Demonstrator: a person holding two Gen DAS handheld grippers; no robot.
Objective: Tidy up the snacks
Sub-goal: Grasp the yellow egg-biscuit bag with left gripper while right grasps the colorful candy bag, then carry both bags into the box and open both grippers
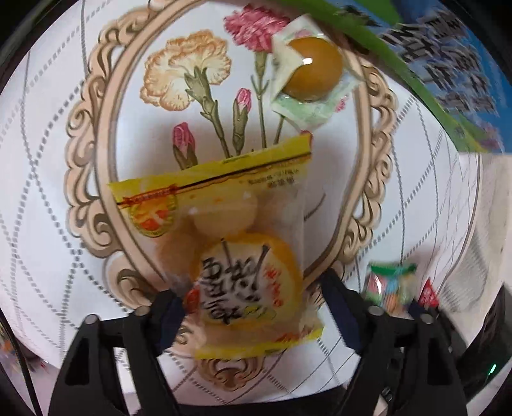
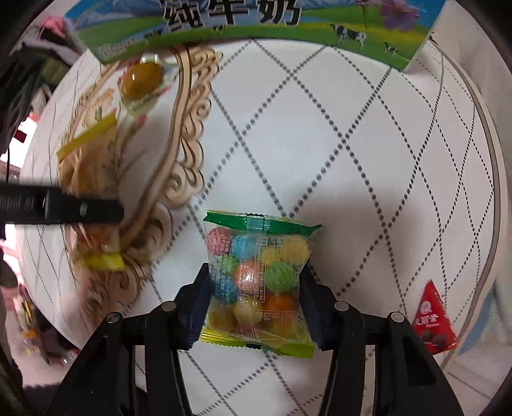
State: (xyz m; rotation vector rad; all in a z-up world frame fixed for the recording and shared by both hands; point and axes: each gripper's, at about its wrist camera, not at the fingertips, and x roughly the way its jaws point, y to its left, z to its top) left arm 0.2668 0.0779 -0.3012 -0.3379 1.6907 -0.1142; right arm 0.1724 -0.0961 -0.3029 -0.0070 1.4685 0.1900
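Observation:
A yellow snack packet [image 1: 249, 272] with black lettering lies flat on the flower-print cloth. My left gripper [image 1: 252, 288] points down over it, open, with a finger on each side and a gap showing at the right one. In the right wrist view, one left finger [image 2: 86, 208] crosses above that yellow packet [image 2: 99, 260]. A clear bag of coloured candy balls [image 2: 256, 281] with green ends sits between the pads of my right gripper [image 2: 256, 275], which is shut on its two sides. The candy bag [image 1: 390, 288] shows blurred at the lower right of the left wrist view.
A sealed brown egg packet [image 1: 310, 73] [image 2: 142, 80] lies near a milk carton box [image 1: 441, 64] [image 2: 256, 19] at the far side. A red triangular packet [image 2: 435, 320] [image 1: 428, 294] sits by the round table's rim [image 2: 489, 160]. White quilted cloth [image 1: 48, 192] covers the table.

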